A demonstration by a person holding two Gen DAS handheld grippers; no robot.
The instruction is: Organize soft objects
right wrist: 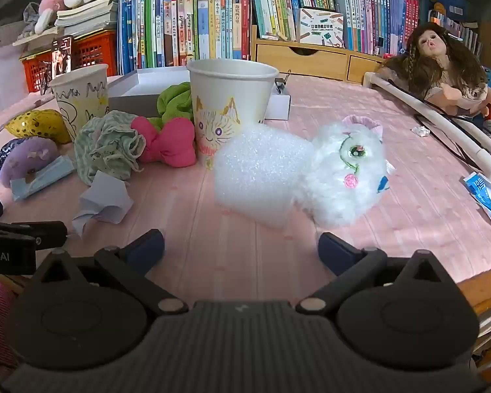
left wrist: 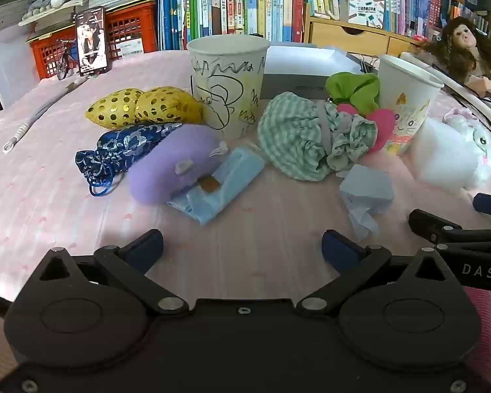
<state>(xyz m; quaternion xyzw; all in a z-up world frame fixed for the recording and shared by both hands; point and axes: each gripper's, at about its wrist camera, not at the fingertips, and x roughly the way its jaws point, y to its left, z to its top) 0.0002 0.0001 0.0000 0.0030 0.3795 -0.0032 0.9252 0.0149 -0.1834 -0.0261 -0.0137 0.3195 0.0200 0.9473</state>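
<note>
Both claws, left gripper (left wrist: 242, 245) and right gripper (right wrist: 240, 245), are held wide open and empty; no soft toy is yet picked, so approach is required.

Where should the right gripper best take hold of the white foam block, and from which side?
Probably across the white foam block at its near end, from the front: the open right gripper already faces it, and the white plush cat crowds its right side.

A table under a pink patterned cloth (left wrist: 49, 196) fills the foreground. At twelve o'clock stands a packed row of colourful upright books (left wrist: 232, 3) (spines outward), with a red plastic crate (left wrist: 131, 32) at ten o'clock and a pale wooden drawer unit (right wrist: 311, 57) at one o'clock.
</note>
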